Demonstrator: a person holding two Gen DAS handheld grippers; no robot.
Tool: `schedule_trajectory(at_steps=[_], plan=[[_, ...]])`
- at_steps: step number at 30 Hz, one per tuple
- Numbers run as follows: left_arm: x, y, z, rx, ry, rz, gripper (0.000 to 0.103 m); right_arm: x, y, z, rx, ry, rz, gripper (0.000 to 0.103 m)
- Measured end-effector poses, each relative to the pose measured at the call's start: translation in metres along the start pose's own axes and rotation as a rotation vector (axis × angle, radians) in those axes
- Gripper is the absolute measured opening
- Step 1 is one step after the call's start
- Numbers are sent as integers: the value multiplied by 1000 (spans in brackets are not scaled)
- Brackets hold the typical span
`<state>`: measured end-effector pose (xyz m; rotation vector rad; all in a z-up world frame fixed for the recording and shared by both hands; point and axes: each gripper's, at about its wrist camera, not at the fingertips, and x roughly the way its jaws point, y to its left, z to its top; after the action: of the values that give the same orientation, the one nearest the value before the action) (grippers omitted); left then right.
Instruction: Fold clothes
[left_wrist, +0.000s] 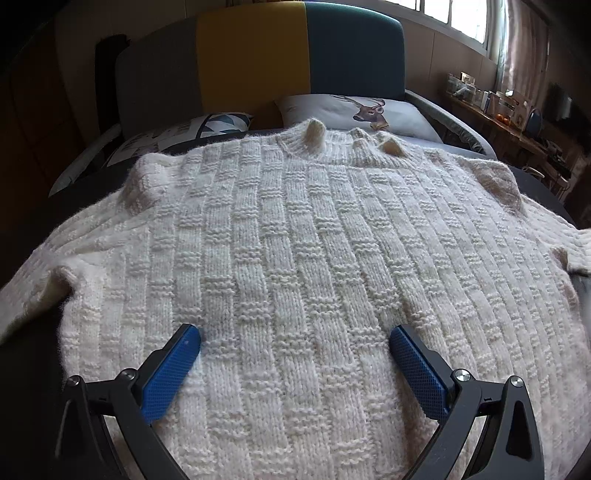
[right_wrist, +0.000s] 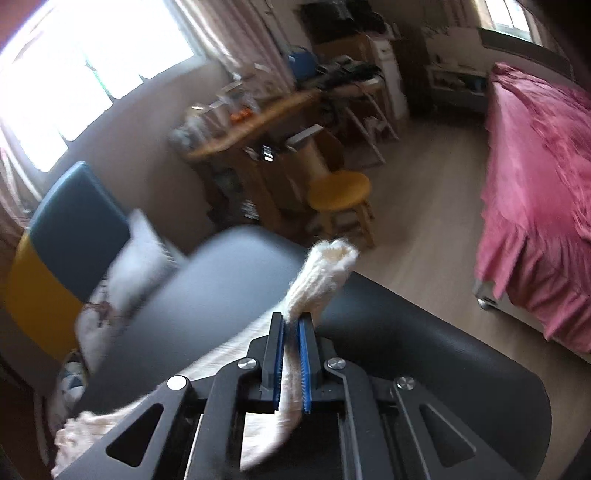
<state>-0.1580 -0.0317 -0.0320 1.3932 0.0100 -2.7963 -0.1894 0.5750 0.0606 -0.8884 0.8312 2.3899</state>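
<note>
A cream knitted sweater (left_wrist: 295, 240) lies spread flat on a dark bed surface, its collar at the far end toward the pillows. My left gripper (left_wrist: 295, 339) hovers over its lower middle, open wide, its blue pads (left_wrist: 173, 365) apart and gripping nothing. In the right wrist view my right gripper (right_wrist: 291, 321) is shut on the ribbed cuff of the sweater's sleeve (right_wrist: 321, 273). The cuff sticks out past the fingertips and the sleeve trails back to the left, lifted above the dark surface (right_wrist: 406, 332). That view is blurred.
A grey, yellow and teal headboard (left_wrist: 258, 55) and two pillows (left_wrist: 354, 110) stand beyond the sweater. A cluttered wooden desk (right_wrist: 251, 125), a round stool (right_wrist: 340, 192) and a bed with a pink cover (right_wrist: 543, 184) stand on the wooden floor past the dark surface's edge.
</note>
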Motion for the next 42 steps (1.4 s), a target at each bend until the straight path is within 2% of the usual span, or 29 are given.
schedule_trajectory(at_steps=[5, 12, 16, 18, 19, 20, 22, 25, 30, 32, 35, 36, 40, 41, 42], plan=[[1, 2, 0, -3, -2, -5, 103, -36, 55, 4, -38, -22, 141, 6], [1, 1, 1, -7, -3, -8, 103, -84, 160, -19, -160, -21, 322, 5], [1, 1, 1, -11, -3, -12, 103, -98, 212, -42, -258, 16, 349, 5], [1, 0, 1, -13, -3, -15, 103, -89, 229, -55, -356, 43, 302, 9], [1, 0, 1, -16, -3, -16, 103, -83, 230, -60, -387, 57, 276, 22], [1, -1, 1, -15, -2, -15, 103, -73, 228, -68, -427, 67, 226, 28], [1, -2, 1, -14, -1, -10, 103, -43, 218, -86, -542, 108, 93, 29], [1, -4, 2, -14, -1, -8, 103, -2, 199, -105, -627, 179, -32, 29], [3, -5, 2, -7, 3, 6, 103, 49, 180, -126, -755, 169, -106, 29], [3, -5, 2, -5, 3, 6, 103, 65, 175, -129, -793, 182, -93, 29], [3, -5, 2, -3, 4, 7, 103, 79, 159, -123, -750, 188, -80, 29], [2, -4, 2, -3, 4, 8, 103, 80, 152, -117, -706, 193, -51, 29], [0, -5, 3, -2, 0, 6, 103, 78, 132, -99, -547, 215, 10, 7], [-3, -5, 4, -1, -8, 3, 100, 70, 130, -95, -520, 200, 32, 7], [-5, -5, 6, 0, -16, 0, 86, 61, 131, -93, -511, 178, 56, 6]])
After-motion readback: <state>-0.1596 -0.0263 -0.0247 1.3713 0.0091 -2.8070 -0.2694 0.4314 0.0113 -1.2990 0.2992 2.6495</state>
